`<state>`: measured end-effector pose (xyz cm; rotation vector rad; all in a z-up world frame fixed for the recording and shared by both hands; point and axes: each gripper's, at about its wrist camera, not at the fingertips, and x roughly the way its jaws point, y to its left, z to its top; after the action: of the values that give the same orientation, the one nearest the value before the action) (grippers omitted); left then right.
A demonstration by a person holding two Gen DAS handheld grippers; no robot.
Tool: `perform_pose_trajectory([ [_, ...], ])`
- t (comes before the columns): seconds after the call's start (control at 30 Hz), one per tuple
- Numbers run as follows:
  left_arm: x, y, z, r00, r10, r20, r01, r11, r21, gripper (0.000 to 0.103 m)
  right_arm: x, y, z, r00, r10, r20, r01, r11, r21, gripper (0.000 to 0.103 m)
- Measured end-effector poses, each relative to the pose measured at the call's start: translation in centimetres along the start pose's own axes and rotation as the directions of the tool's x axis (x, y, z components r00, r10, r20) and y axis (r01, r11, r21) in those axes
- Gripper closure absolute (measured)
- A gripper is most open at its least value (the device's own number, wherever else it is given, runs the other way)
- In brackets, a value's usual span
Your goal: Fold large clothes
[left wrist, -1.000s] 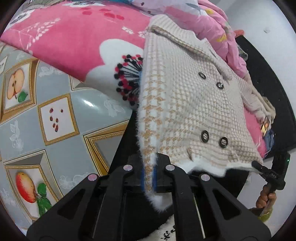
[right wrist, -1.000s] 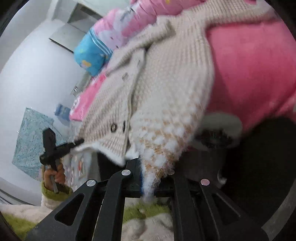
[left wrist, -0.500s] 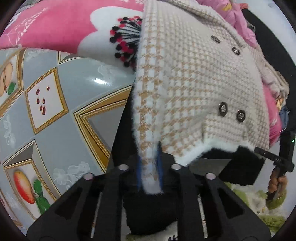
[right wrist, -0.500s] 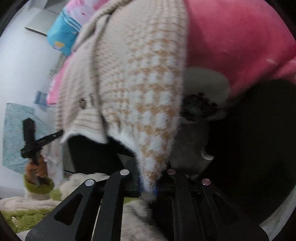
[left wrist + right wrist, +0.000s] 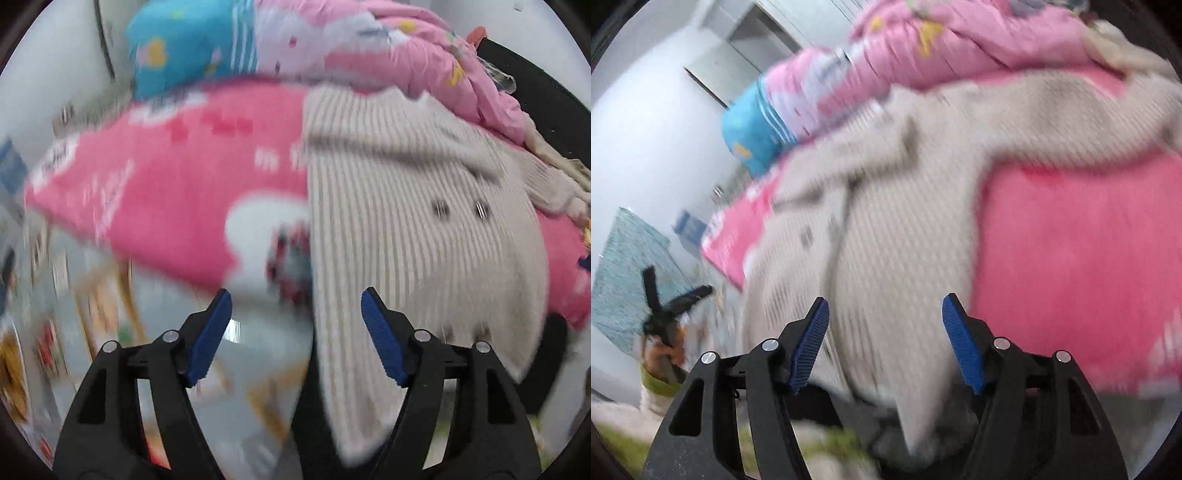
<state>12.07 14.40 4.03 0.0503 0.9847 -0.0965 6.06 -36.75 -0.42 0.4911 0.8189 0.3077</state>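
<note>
I am looking over a bed spread with a hot-pink fleece blanket (image 5: 177,192) printed with white flowers, and the big cream-and-tan houndstooth knitted coat (image 5: 417,236) is lying across it, its body running from the heaped pale-pink quilt (image 5: 388,55) at the far side of the bed down to the near edge, where its hem is hanging over. In the right wrist view the same coat (image 5: 897,229) is spreading left of a bare stretch of pink blanket (image 5: 1071,258), with one sleeve trailing away toward the far right corner. Both views are smeared by motion, so fine detail is lost.

I am judging the coat as bulky and soft: a thick fluffy knit with a furry white trim that is sagging under its own weight, fairly heavy for a garment, limp rather than stiff, and grippy rather than slippery. The four dark buttons (image 5: 441,210) are the only hard parts. Good places to take it are the thick trimmed hem corners or the shoulder seams, pinching through both layers so that the knit is not stretching.

My left gripper (image 5: 295,325) is standing wide apart, having just been opening, with the hem edge lying beyond its blue fingers (image 5: 208,334) but not pinched. My right gripper (image 5: 884,332) is likewise spread, just opened, with coat fabric showing between the fingers (image 5: 960,343) yet loose.
</note>
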Motion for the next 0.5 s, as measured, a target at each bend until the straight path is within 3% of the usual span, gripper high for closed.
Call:
perform_pose_trajectory([
  [0.07, 2.6, -1.5, 3.9, 0.999, 0.021, 0.029, -0.022, 1.0, 0.02, 0.031, 2.6, -0.2, 3.0, 0.998, 0.053, 0.021, -0.053, 0.998, 0.027, 0.04],
  [0.13, 6.3, -3.2, 7.5, 0.995, 0.094, 0.036, -0.096, 0.995, 0.043, 0.031, 6.8, -1.1, 7.0, 0.995, 0.094, 0.024, -0.095, 0.992, 0.084, 0.04],
  [0.27, 12.9, -5.1, 11.7, 0.977, 0.21, 0.036, -0.212, 0.973, 0.095, 0.031, 14.9, -2.3, 12.2, 1.0, 0.011, -0.019, -0.008, 0.989, 0.149, 0.04],
  [0.37, 16.4, -5.1, 12.8, 0.974, 0.227, 0.005, -0.226, 0.969, 0.095, 0.031, 18.9, -3.4, 13.9, 0.997, -0.01, -0.076, 0.023, 0.986, 0.167, 0.04],
  [0.5, 18.7, -5.5, 12.8, 0.978, 0.207, -0.008, -0.205, 0.972, 0.112, 0.031, 20.9, -2.6, 15.0, 0.995, 0.002, -0.101, 0.011, 0.992, 0.122, 0.044],
])
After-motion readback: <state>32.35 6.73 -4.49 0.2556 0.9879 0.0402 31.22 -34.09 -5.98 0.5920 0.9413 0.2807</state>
